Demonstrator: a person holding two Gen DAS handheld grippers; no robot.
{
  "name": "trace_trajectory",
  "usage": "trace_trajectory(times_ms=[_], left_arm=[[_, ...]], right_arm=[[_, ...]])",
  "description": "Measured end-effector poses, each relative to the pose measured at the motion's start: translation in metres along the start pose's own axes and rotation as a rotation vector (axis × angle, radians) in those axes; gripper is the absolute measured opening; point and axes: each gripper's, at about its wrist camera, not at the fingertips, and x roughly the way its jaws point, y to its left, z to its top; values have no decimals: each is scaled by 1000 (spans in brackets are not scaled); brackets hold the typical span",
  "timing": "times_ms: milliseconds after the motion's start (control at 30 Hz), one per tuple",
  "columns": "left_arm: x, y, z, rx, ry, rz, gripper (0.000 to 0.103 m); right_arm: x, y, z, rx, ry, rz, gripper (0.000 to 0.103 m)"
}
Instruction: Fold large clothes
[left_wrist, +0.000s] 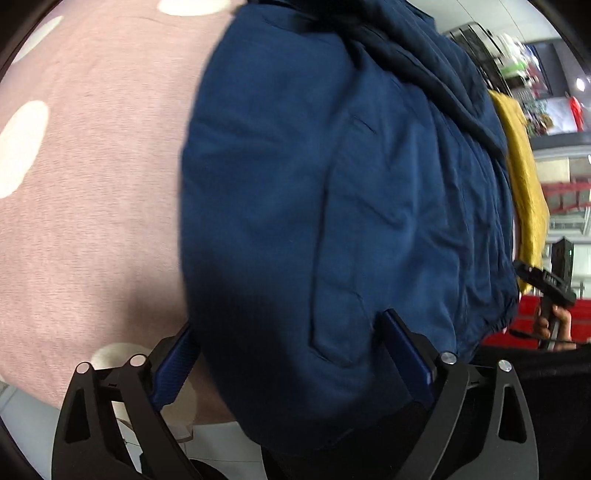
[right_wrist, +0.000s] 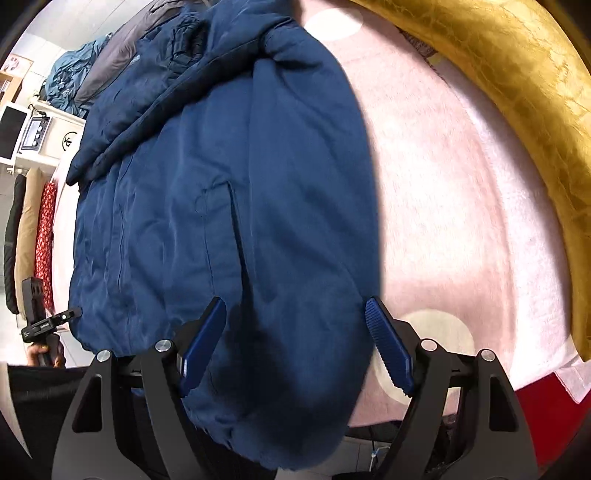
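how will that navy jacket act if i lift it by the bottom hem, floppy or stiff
Probably floppy: the navy jacket wrinkles and drapes over the edge of the pink blanket. It looks padded and large, so likely bulky and somewhat heavy. With both the left tool and right tool open around the hem, the smooth fabric may slip from a shallow pinch.

Home bedroom: pink polka-dot bedspread (left_wrist: 92, 184)

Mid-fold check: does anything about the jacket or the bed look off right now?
The navy blue padded jacket hangs past the near edge of the pink dotted blanket, and its upper part is bunched unevenly. No damage or spill visible.
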Motion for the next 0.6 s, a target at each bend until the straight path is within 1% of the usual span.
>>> trace_trajectory(times_ms=[100,167,267,367,400,433,467,500,533,600], left_arm=[[1,-1,3,-8,3,-17,82],[0,0,5,-14,2,-21,81],[-1,10,4,-42,6,-38,81],[-1,12,5,-67,5,-64,77],[4,6,8,-75,6,-74,75],[6,4,7,-84,8,-87,74],[9,1,4,-92,14,-102,73],[11,-1,1,-93,23,-119,73],[15,-4,-2,-84,35,-125,73],[16,-10,-5,-51,35,-103,71]], right_arm=[[-7,-21,0,100,-25,21,77],[-3,-33,0,166,-8,58,77],[7,-36,-11,169,62,109,77],[18,-26,-27,147,123,148,77],[20,-23,-32,150,125,157,77],[21,-24,-37,182,117,180,74],[22,-28,-41,227,115,213,69],[25,-33,-45,286,118,255,68],[26,-37,-47,310,117,275,65],[26,-40,-47,320,111,292,63]])
